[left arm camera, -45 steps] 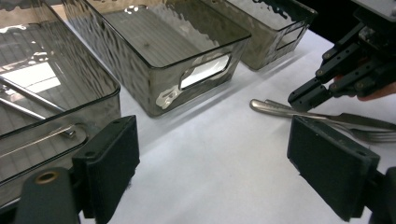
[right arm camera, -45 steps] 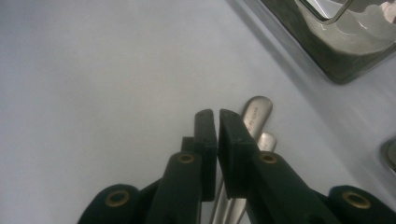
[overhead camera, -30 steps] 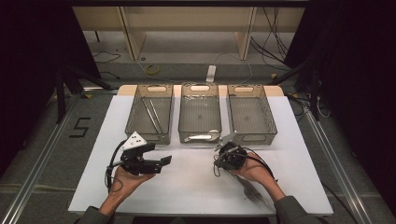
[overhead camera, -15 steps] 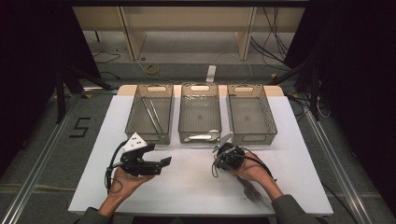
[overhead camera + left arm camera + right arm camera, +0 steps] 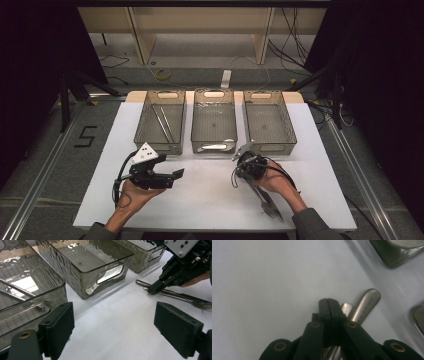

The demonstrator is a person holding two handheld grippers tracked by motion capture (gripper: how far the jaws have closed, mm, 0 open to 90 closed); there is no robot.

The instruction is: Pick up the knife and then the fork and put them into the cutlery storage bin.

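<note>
Two or three pieces of metal cutlery lie on the white table top under the person's right hand, a fork among them. My right gripper points down at their handle ends; its jaws are pressed together with nothing between them, tips just above the handles. My left gripper is held low over the table at the left, pointing right, and its pads stand wide apart over bare table. From there the right gripper touches the handles.
Three clear grey bins stand in a row at the back: the left bin holds thin metal rods, the middle bin has a shiny piece at its front, and the right bin. The table's near edge lies close to both forearms.
</note>
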